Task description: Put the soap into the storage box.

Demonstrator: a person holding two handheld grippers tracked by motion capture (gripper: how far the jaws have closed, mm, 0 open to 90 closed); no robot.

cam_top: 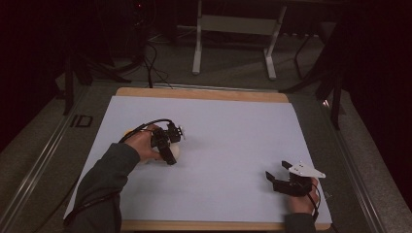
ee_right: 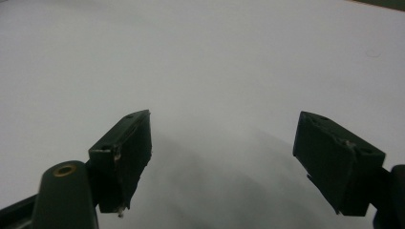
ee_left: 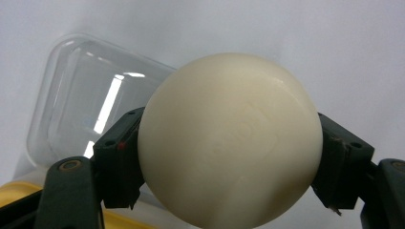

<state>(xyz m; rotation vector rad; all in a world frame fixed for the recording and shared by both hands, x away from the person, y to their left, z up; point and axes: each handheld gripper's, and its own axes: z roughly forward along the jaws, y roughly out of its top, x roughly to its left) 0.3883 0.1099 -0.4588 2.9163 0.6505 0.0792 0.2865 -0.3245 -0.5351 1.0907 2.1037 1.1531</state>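
A round cream bar of soap [ee_left: 229, 138] sits between the jaws of my left gripper [ee_left: 230, 145], with both pads pressing its sides. Behind it on the white sheet lies a clear plastic tray [ee_left: 81, 100], and a yellow object [ee_left: 14, 193] shows at the lower left corner. In the high view the left gripper [cam_top: 167, 143] is left of the sheet's middle, with the soap [cam_top: 174, 152] pale beneath it and the yellow object [cam_top: 127, 132] by the hand. My right gripper [cam_top: 275, 169] rests near the front right with its jaws apart; in its own view the right gripper [ee_right: 219, 152] holds nothing.
A white sheet [cam_top: 228, 121] covers a wooden board [cam_top: 204, 93]. Beyond the table stand the white legs of a frame [cam_top: 197, 48], and cables [cam_top: 150, 63] lie on the floor. A metal rail [cam_top: 43, 155] runs along the left side.
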